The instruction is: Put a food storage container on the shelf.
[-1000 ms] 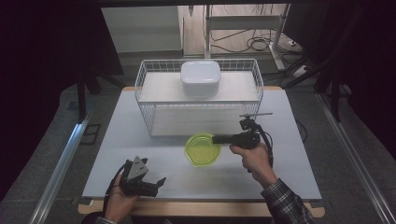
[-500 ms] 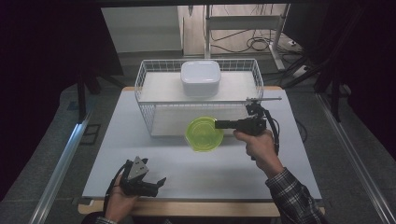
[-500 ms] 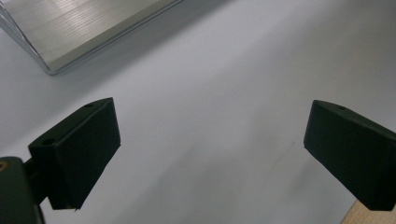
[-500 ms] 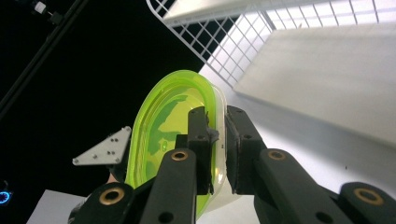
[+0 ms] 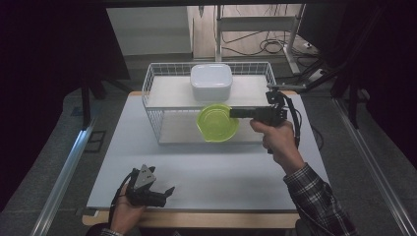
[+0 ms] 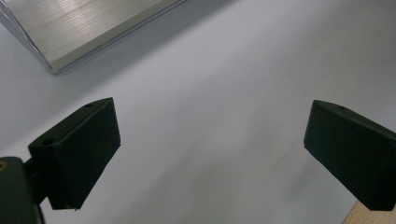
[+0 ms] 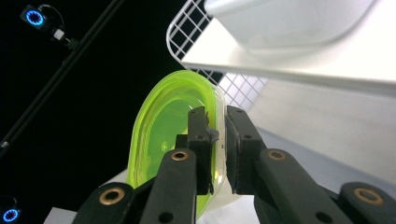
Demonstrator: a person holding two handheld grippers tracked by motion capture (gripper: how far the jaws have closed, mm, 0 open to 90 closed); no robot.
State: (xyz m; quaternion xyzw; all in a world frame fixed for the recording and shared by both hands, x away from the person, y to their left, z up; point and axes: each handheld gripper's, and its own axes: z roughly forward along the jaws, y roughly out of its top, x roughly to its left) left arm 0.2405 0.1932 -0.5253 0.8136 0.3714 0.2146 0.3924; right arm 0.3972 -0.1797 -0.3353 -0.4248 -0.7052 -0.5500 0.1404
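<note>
Currently the green bowl (image 5: 218,122) is held clear of the desk (image 5: 206,172), tilted, in front of the wire rack (image 5: 152,105) that stands along the far edge. Its rim is pinched between the jaws of the right gripper (image 5: 235,113); in the right gripper view the bowl (image 7: 173,140) is seen edge-on with the pads pressed on either side of its wall. A white container (image 5: 211,81) sits on the rack's upper shelf, above and behind the bowl. Near the desk's near left corner the left gripper (image 5: 164,192) is rested on the surface, jaws spread wide with nothing between them.
</note>
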